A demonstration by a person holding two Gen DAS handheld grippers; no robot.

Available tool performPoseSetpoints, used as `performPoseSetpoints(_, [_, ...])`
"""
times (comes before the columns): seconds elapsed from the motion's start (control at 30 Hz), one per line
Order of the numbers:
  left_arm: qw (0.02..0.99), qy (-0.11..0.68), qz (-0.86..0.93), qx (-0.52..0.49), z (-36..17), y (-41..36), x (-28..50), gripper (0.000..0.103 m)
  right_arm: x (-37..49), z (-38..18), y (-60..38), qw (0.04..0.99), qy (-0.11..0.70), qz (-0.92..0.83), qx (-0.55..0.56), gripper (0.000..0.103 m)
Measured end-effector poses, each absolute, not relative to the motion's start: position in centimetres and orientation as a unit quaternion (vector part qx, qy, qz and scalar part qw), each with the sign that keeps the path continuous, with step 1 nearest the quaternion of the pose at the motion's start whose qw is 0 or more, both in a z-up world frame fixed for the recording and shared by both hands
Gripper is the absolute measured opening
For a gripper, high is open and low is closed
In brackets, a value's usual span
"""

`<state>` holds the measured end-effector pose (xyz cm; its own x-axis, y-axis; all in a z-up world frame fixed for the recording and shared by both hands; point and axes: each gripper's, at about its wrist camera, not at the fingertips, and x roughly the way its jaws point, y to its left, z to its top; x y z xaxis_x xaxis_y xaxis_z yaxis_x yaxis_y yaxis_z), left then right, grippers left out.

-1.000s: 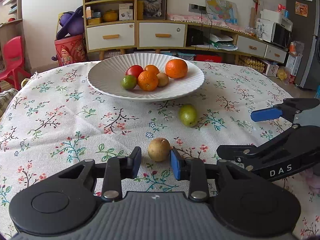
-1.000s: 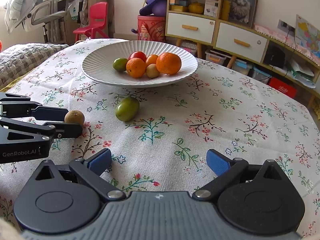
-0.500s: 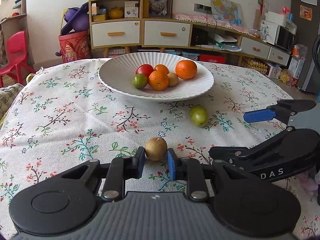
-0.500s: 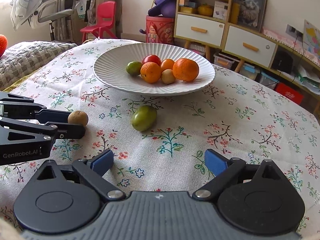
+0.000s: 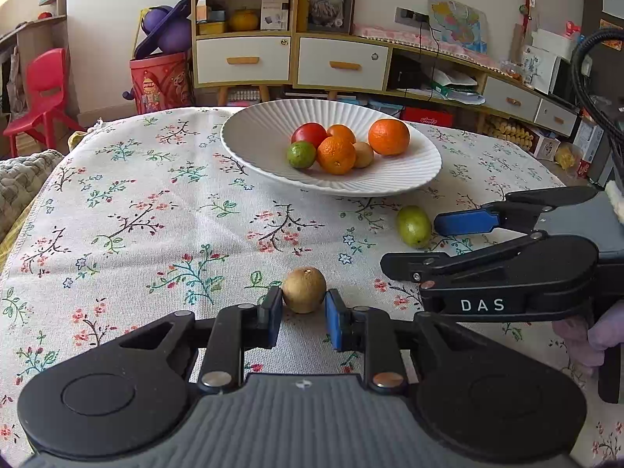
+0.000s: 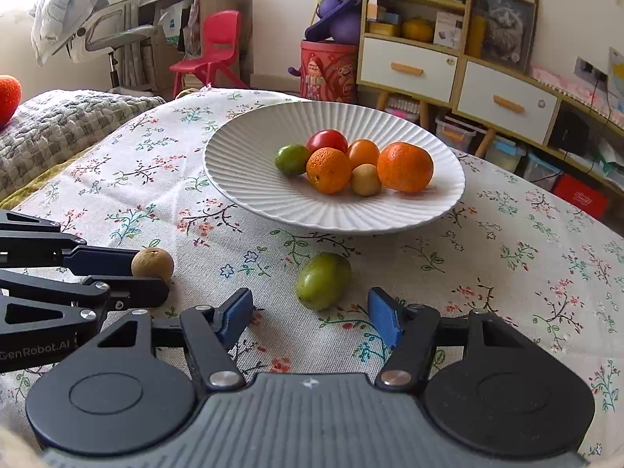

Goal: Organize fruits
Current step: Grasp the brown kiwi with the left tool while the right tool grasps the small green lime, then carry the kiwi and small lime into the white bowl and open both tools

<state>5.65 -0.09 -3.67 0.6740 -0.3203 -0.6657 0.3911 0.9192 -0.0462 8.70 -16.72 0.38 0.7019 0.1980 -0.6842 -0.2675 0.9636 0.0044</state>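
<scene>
A white ribbed plate (image 5: 253,144) (image 6: 241,171) holds several fruits: oranges, a red one, a green one and a small tan one. A small brown fruit (image 5: 304,289) (image 6: 152,264) lies on the floral tablecloth. My left gripper (image 5: 303,312) (image 6: 144,271) is shut on it, one blue pad on each side. A green oval fruit (image 5: 413,226) (image 6: 322,280) lies on the cloth in front of the plate. My right gripper (image 6: 310,314) (image 5: 413,243) is open, its fingers on either side of the green fruit and just short of it.
The plate stands at the back middle of the table. A grey knitted blanket (image 6: 58,124) lies off the table's left edge. Cabinets (image 5: 292,58), a red chair (image 5: 43,89) and clutter stand behind the table.
My left gripper has closed on the brown fruit. My right gripper has moved forward to the green fruit and narrowed somewhat. Both views have come nearer the plate.
</scene>
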Motion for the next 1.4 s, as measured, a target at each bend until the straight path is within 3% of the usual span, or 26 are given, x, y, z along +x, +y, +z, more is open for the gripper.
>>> performPoseSetpoints(0.47, [0.914,0.352,-0.196,0.052,-3.8,-0.1,5.9,0.007,9.5,0.7,-16.8,0.924,0.361,0.126,-0.033,0.024])
performPoseSetpoints(1.4, [0.913,0.351,-0.206,0.030,-2.0,0.7,5.7,0.007,7.7,2.5,-16.2,0.918,0.360,0.162,-0.027,0.024])
